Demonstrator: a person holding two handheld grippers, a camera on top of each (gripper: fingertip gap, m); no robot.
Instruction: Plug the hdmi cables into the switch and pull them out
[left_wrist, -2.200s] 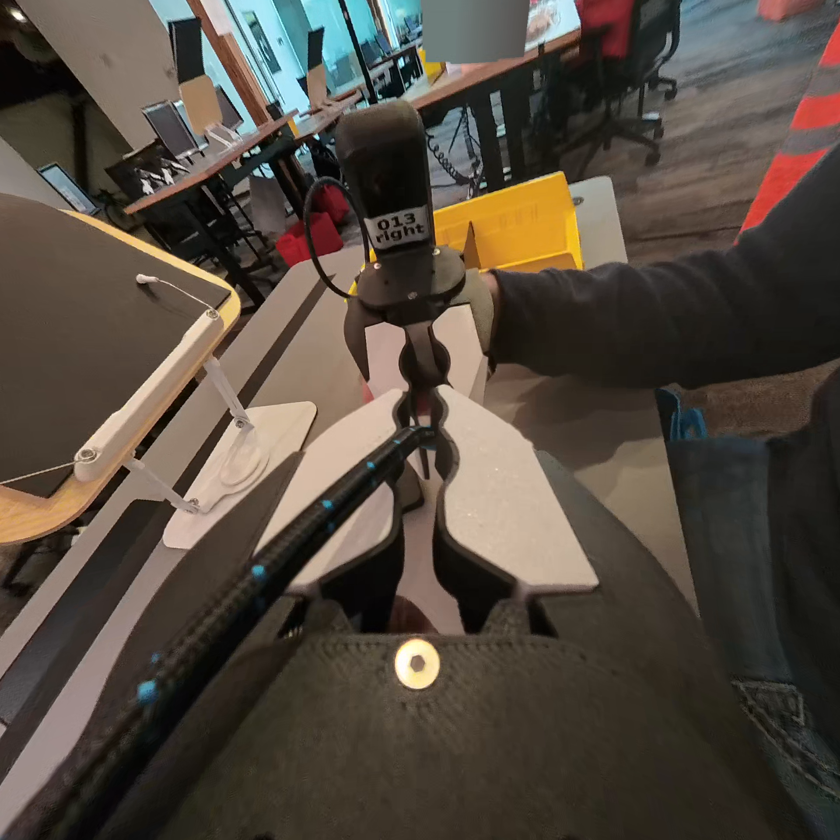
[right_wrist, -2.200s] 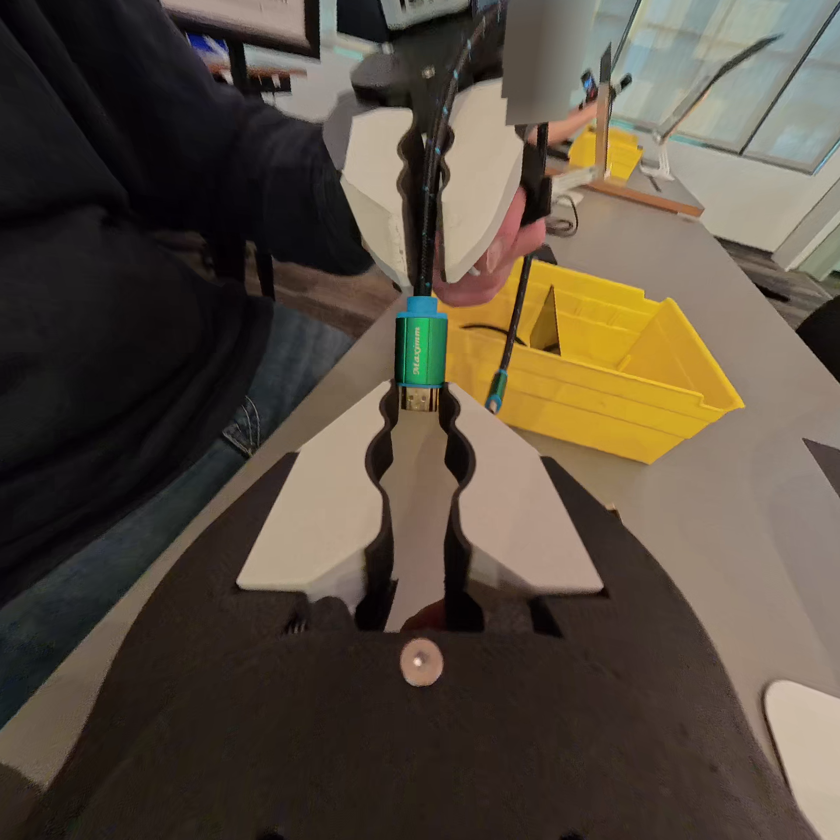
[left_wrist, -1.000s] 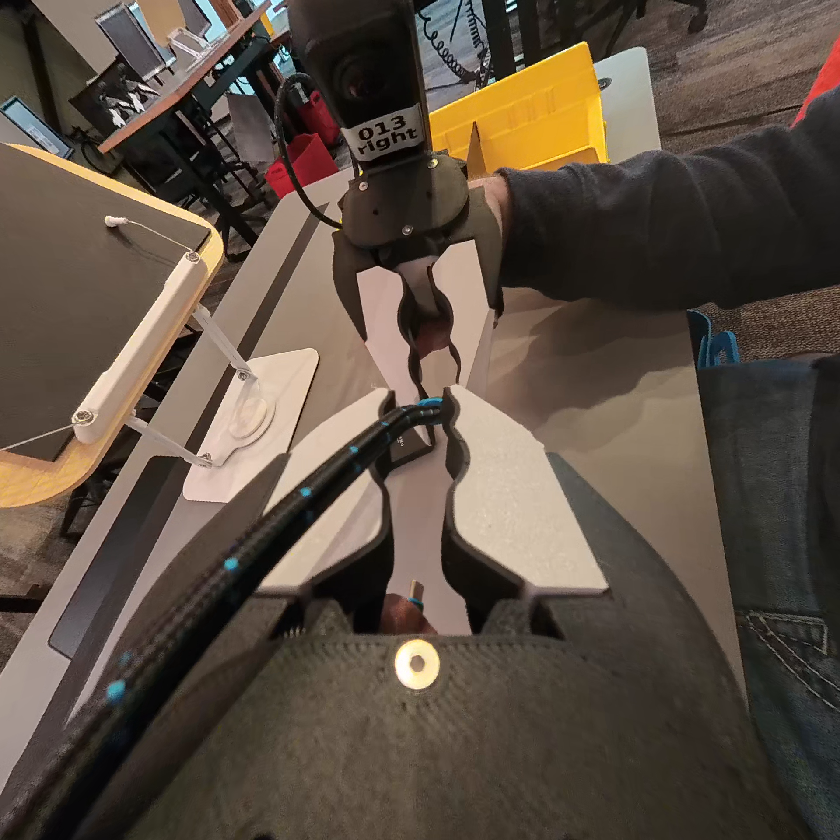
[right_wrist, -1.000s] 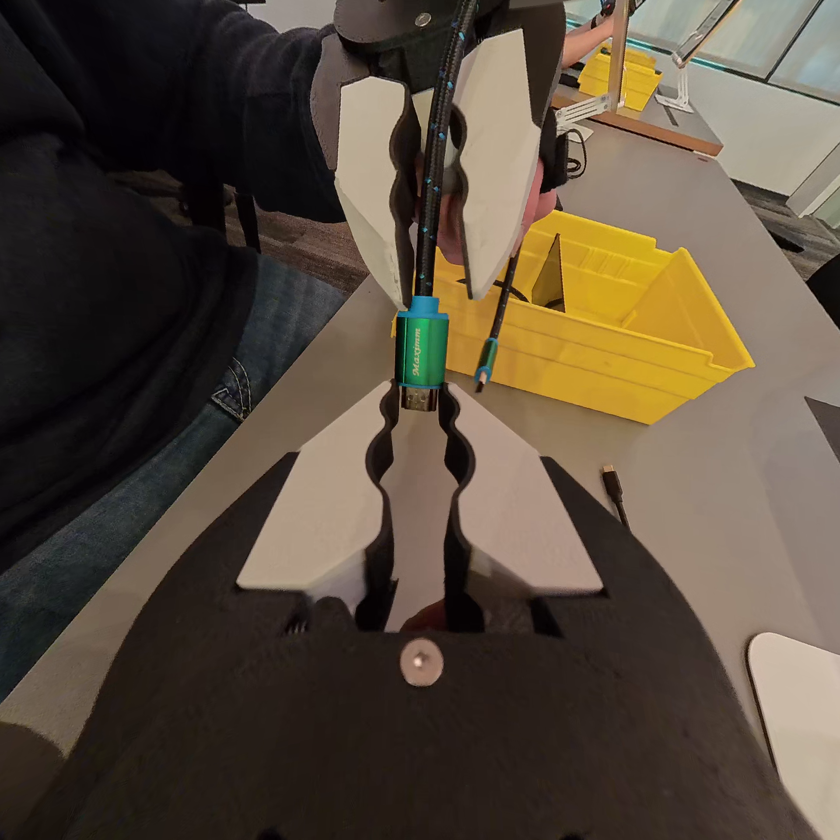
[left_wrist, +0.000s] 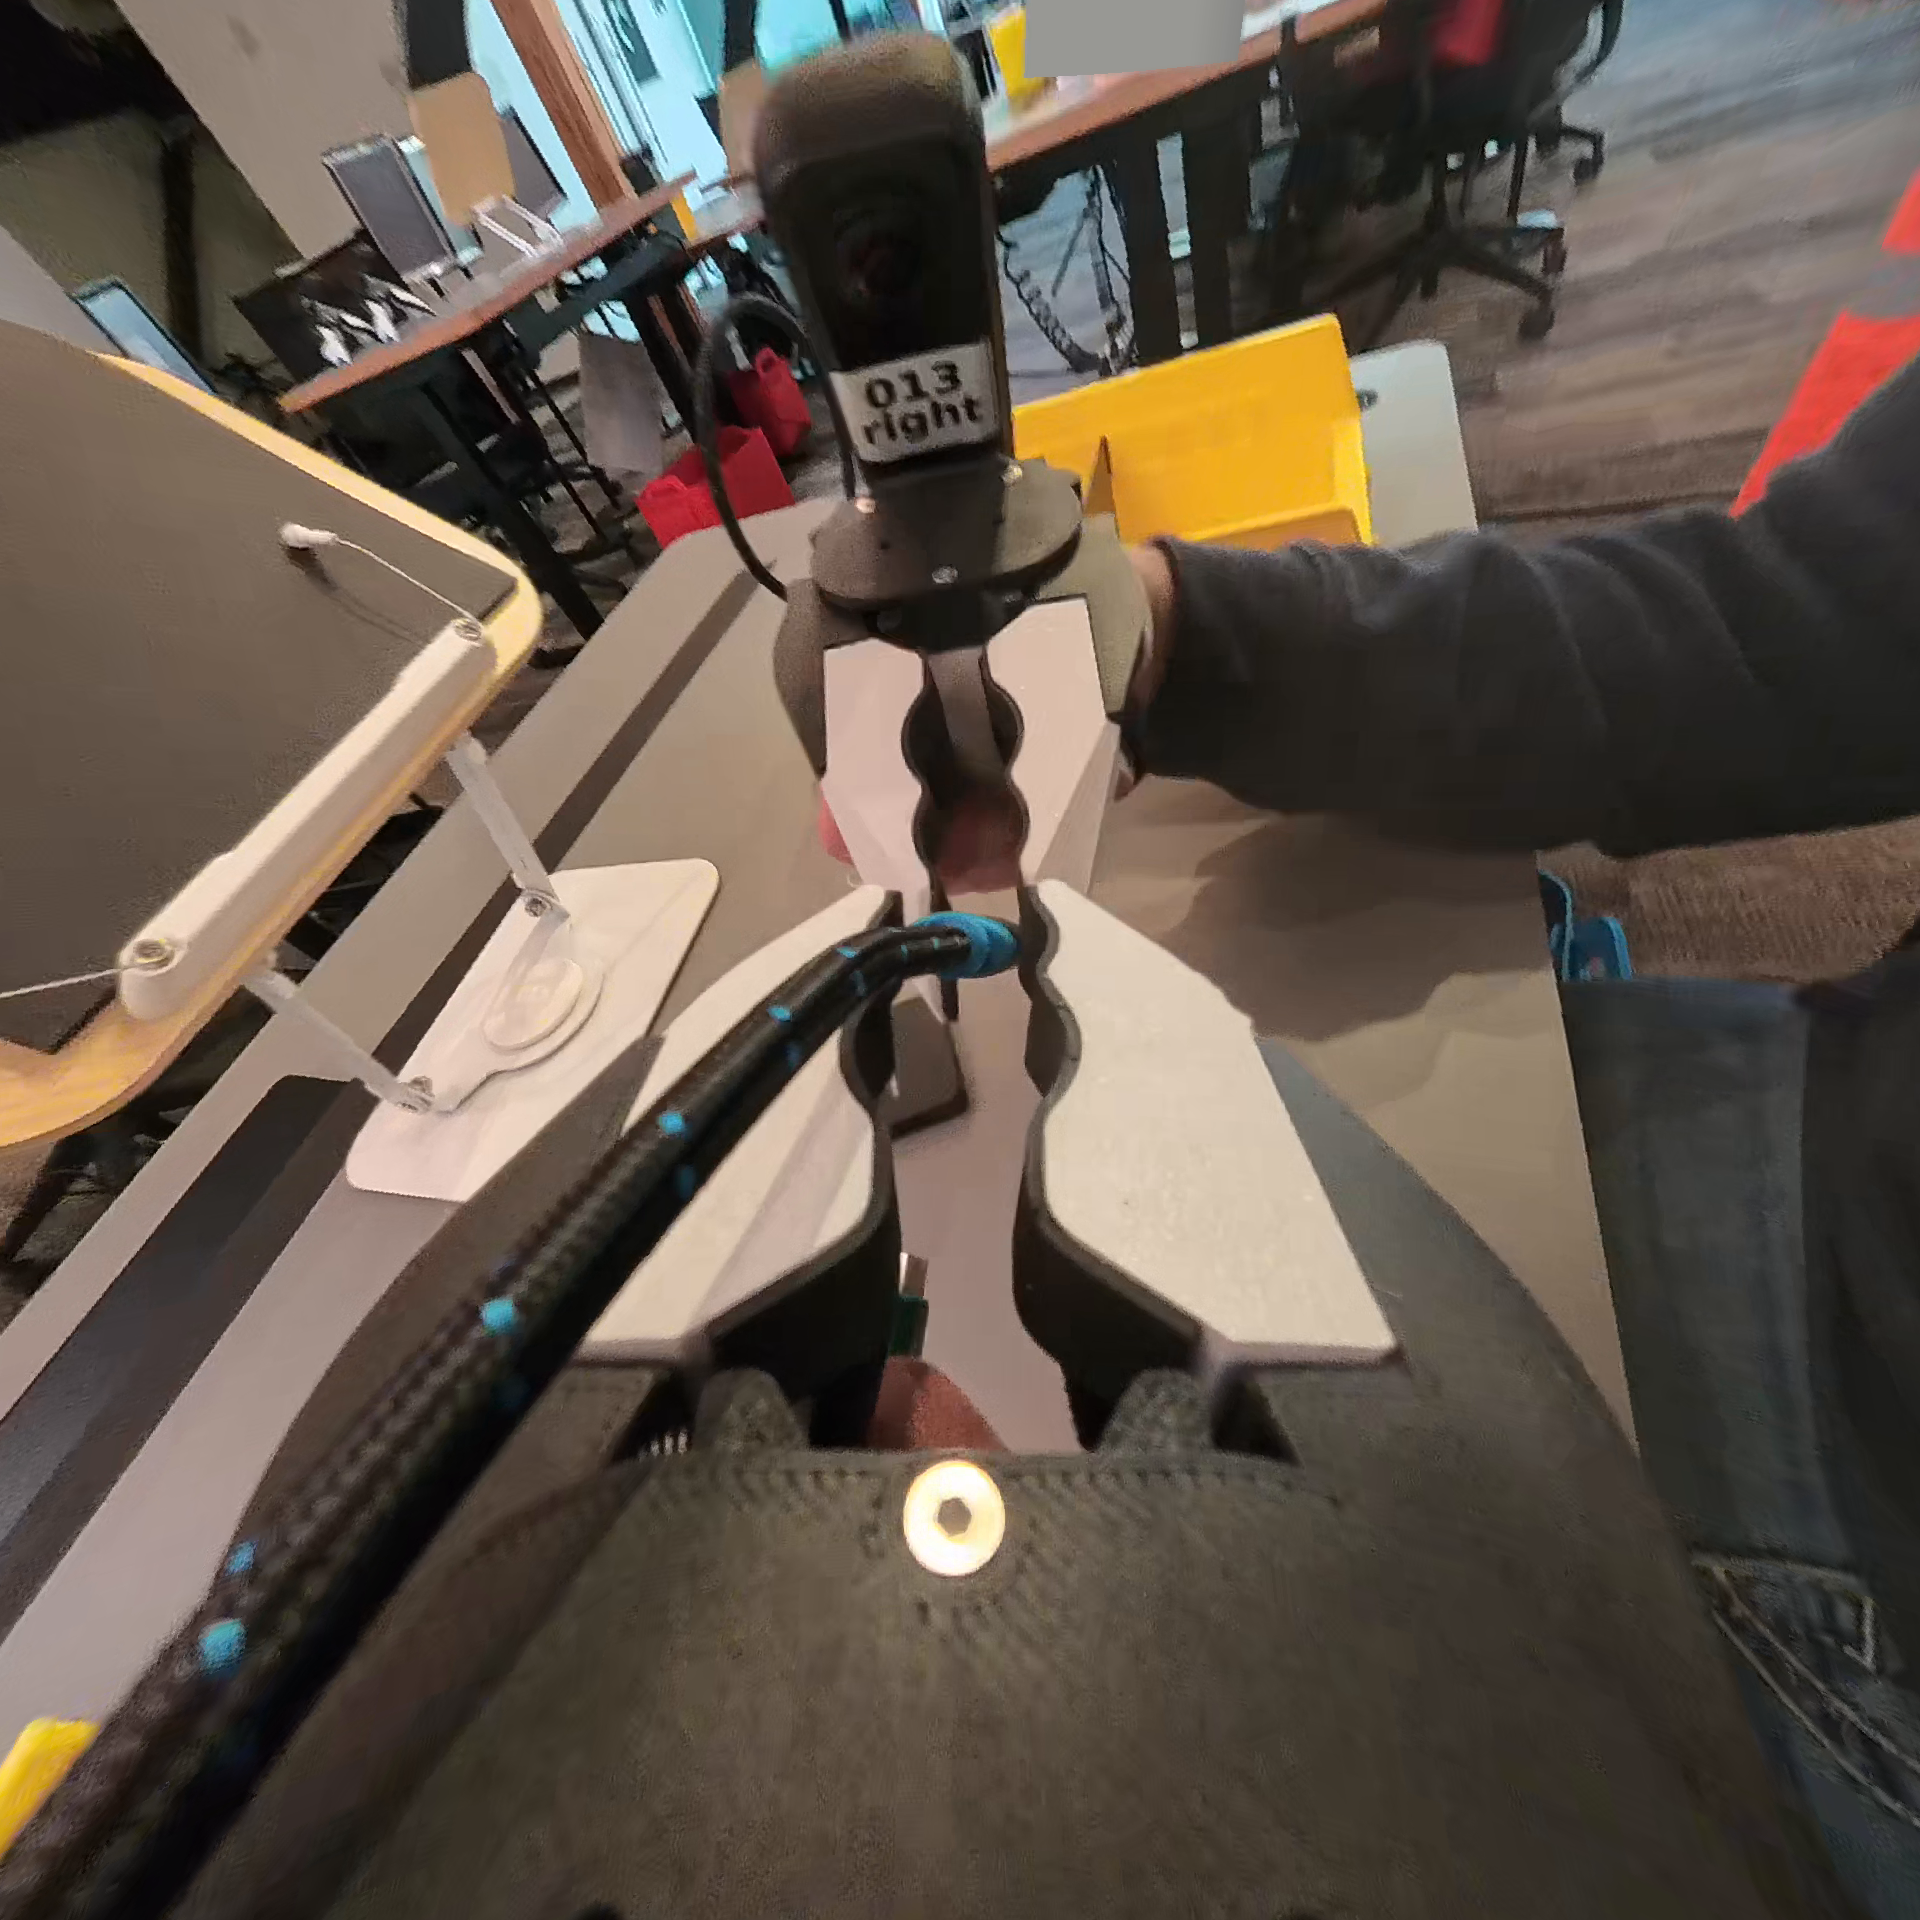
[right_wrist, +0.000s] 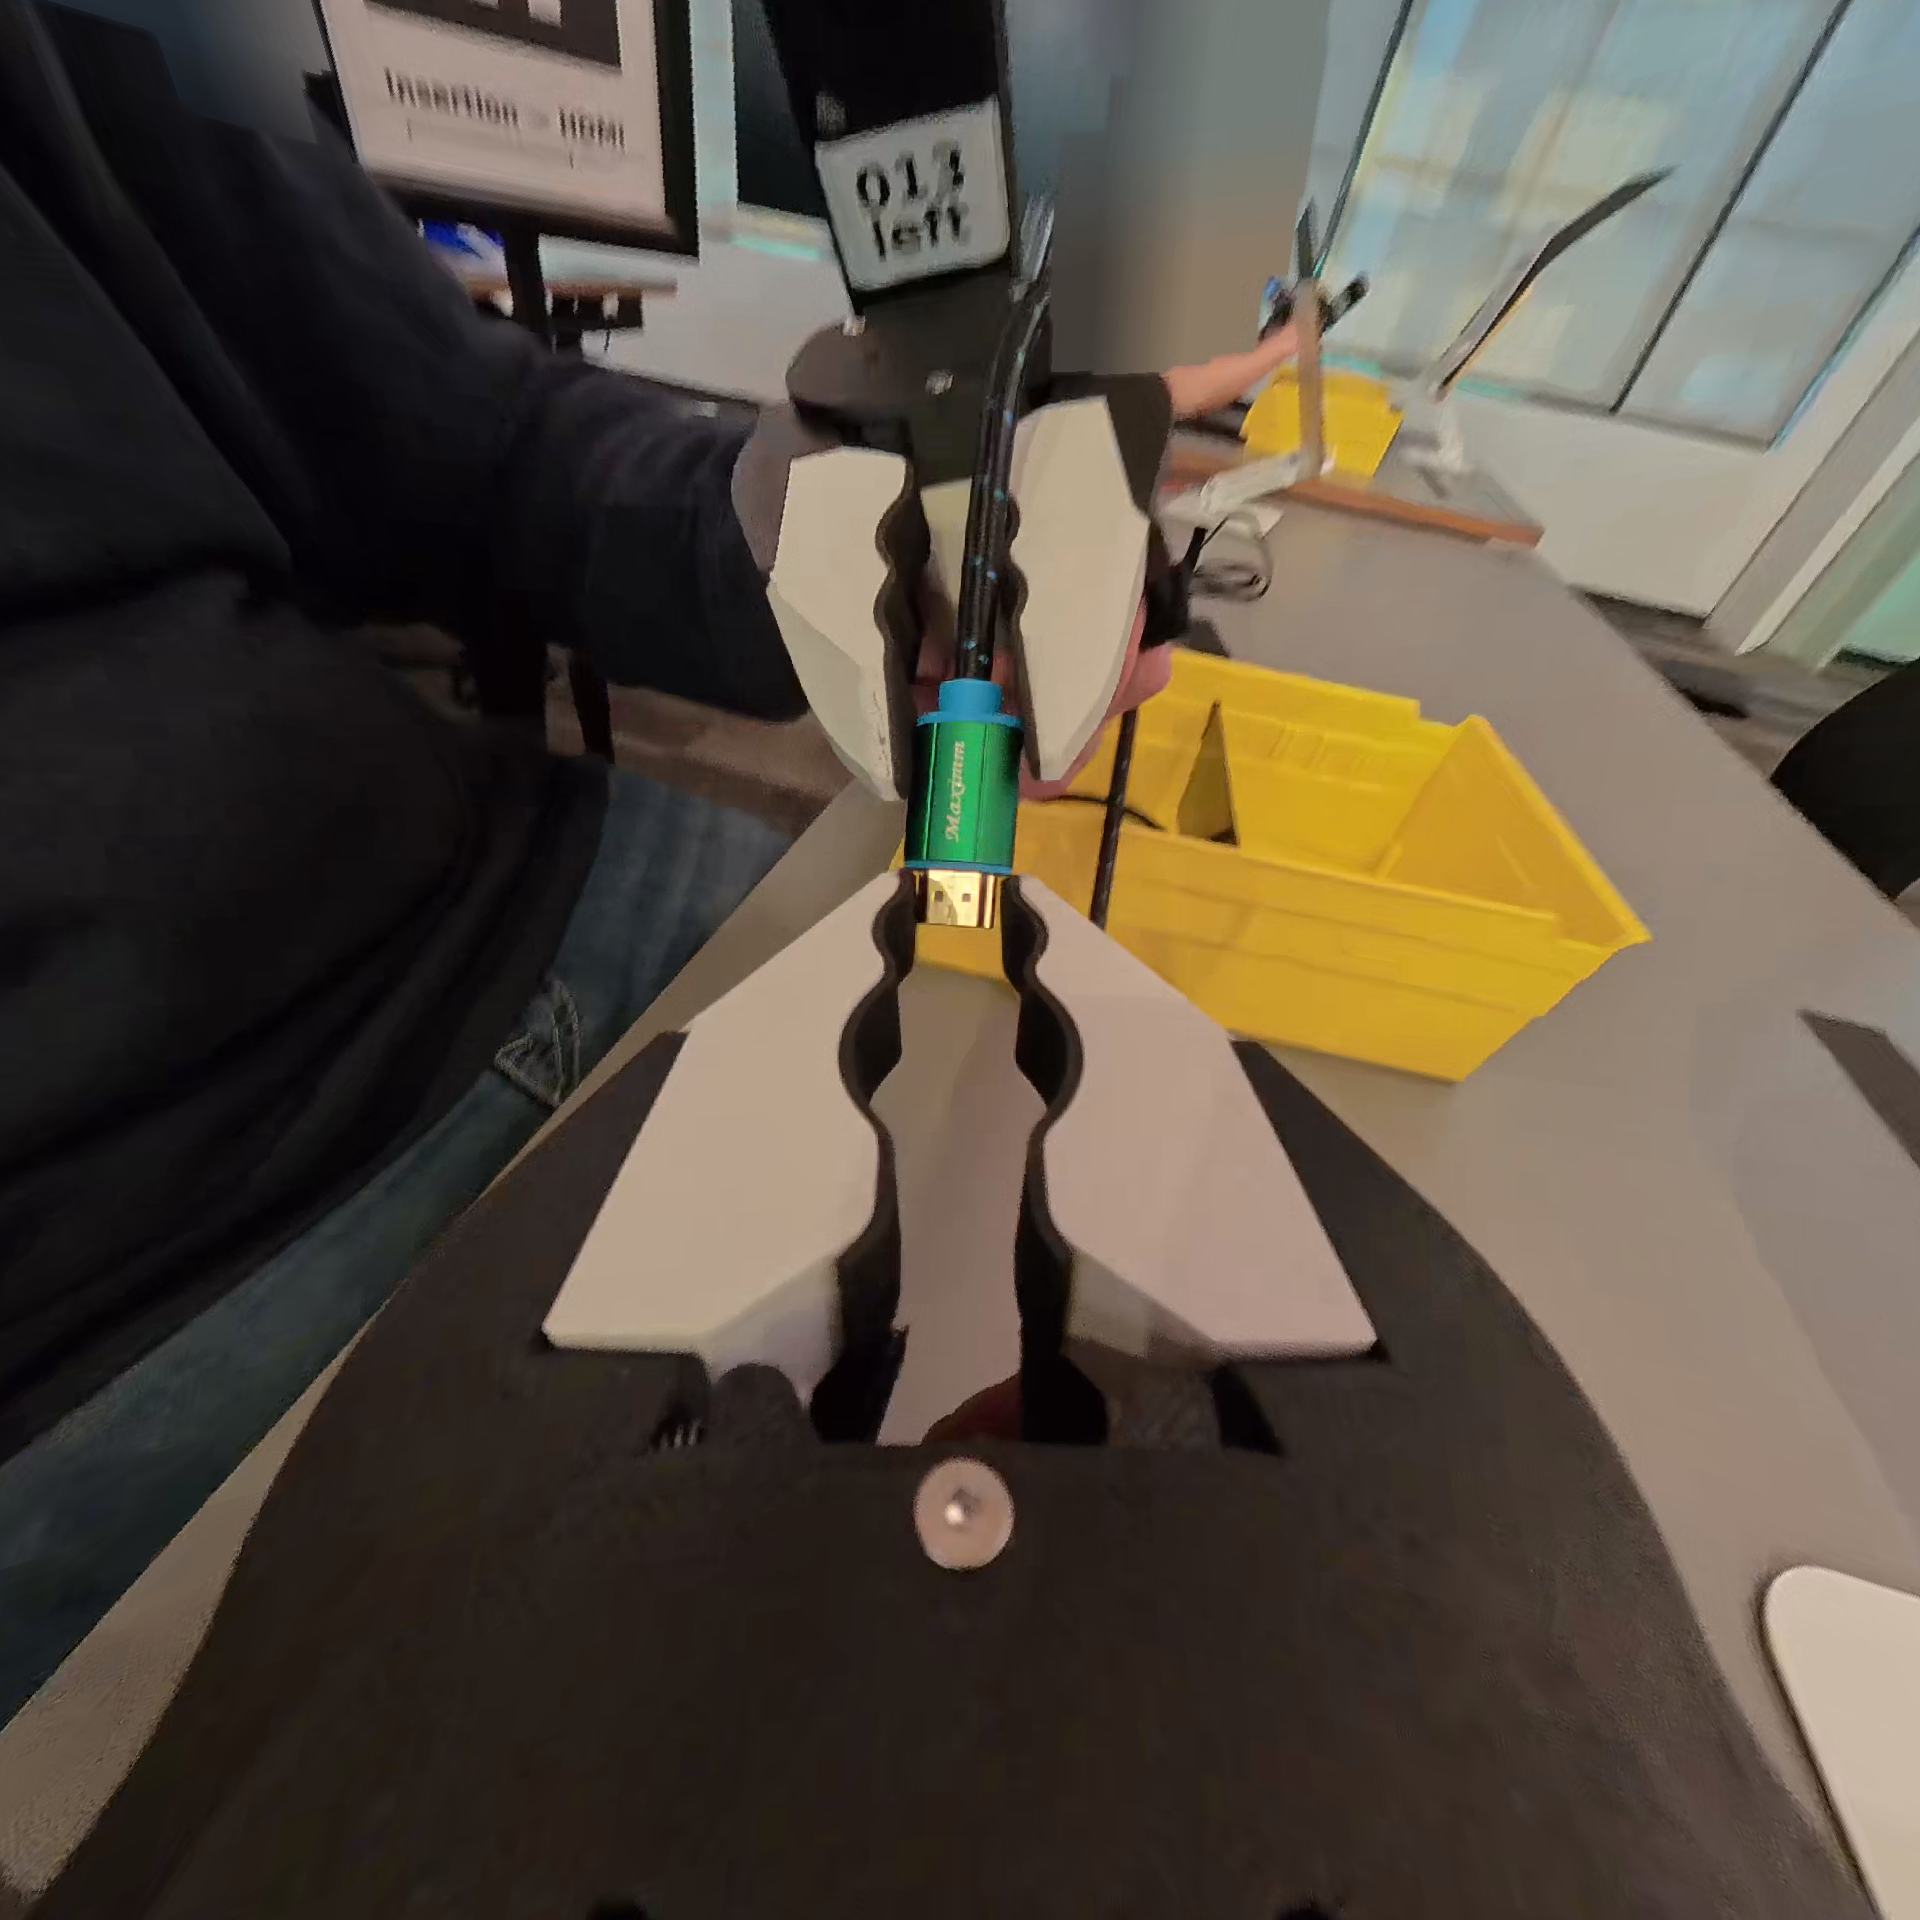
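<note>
Your right gripper (right_wrist: 958, 914) stood spread, its tips flanking the gold end of the green HDMI plug (right_wrist: 958, 795) without clearly touching it. Beyond the plug, your left gripper (right_wrist: 956, 727) pinched the braided cable (right_wrist: 982, 561) just behind the plug's blue collar. Behind the plug, the yellow bin (right_wrist: 1351, 894) sat on the grey table (right_wrist: 1558, 1195).
</note>
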